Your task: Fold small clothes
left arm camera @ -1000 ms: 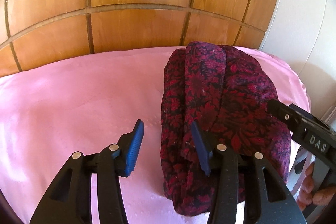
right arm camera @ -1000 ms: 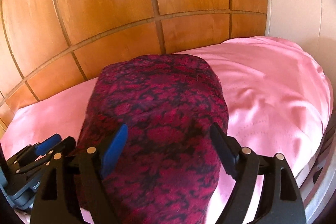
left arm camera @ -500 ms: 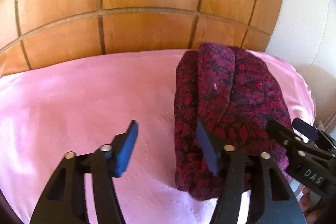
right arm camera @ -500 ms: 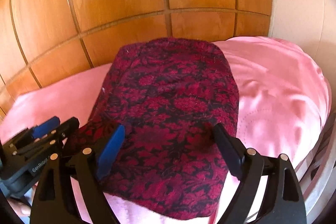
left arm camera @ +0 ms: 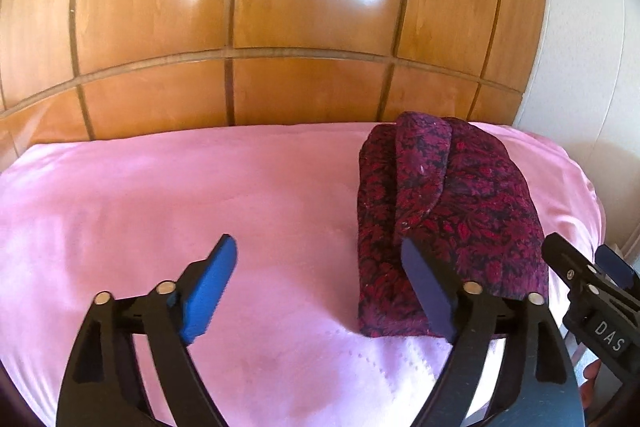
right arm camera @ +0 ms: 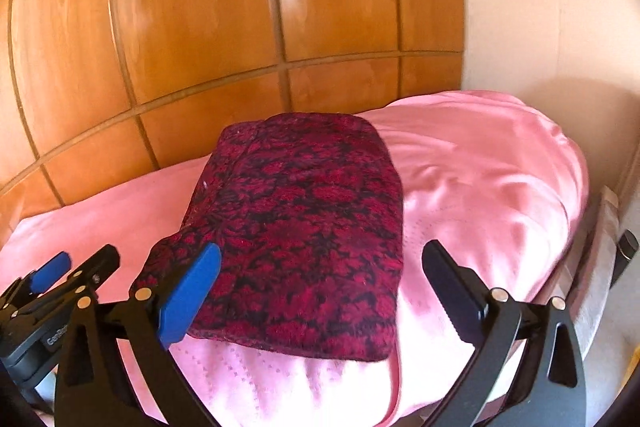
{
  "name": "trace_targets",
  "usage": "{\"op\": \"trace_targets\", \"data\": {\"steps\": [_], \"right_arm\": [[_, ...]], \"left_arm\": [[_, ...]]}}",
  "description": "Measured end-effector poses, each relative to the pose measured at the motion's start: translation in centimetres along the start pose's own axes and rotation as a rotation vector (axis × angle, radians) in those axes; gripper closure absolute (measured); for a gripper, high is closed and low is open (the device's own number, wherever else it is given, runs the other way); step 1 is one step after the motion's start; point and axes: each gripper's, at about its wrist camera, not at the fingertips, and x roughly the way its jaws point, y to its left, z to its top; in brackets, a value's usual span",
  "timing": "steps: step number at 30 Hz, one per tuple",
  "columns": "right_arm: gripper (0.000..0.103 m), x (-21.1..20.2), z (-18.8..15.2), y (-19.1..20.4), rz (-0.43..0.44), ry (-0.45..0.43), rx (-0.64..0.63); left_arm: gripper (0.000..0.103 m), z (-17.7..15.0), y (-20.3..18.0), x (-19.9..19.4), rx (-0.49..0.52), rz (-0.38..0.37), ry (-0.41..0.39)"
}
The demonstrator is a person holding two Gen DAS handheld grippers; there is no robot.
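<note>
A folded dark red floral garment [left arm camera: 448, 211] lies on the pink bedcover [left arm camera: 168, 199], at its right side; it also shows in the right wrist view [right arm camera: 304, 227]. My left gripper [left arm camera: 324, 283] is open and empty, held above the cover just left of the garment's near edge. My right gripper [right arm camera: 320, 291] is open and empty, held over the garment's near edge, not touching it. The right gripper's fingers [left arm camera: 588, 283] show at the right of the left wrist view, and the left gripper's fingers [right arm camera: 60, 279] at the left of the right wrist view.
A glossy wooden panelled wall [left arm camera: 280, 7] stands right behind the bed. A cream wall [right arm camera: 540, 7] closes the right side. The bed's right edge [right arm camera: 596, 227] drops off beside the garment. Bare pink cover lies left of the garment.
Both grippers have pulled back and up from the garment, which now lies further away and lower in both views. The garment lies still, folded.
</note>
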Motion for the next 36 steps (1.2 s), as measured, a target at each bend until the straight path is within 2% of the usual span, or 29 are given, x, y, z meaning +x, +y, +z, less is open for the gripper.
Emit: {"op": "trace_targets", "data": {"steps": [8, 18, 36], "right_arm": [[0.002, 0.0, -1.3, 0.5, -0.048, 0.039, -0.01], [0.002, 0.0, -2.2, 1.4, -0.051, 0.034, -0.048], [0.002, 0.1, -1.9, 0.6, -0.037, 0.033, -0.018]], "left_arm": [[0.004, -0.9, 1.1, -1.1, -0.002, 0.041, -0.013], [0.004, -1.5, 0.9, -1.4, 0.004, 0.046, 0.002], [0.004, -1.3, 0.6, -2.3, 0.023, 0.047, -0.012]]}}
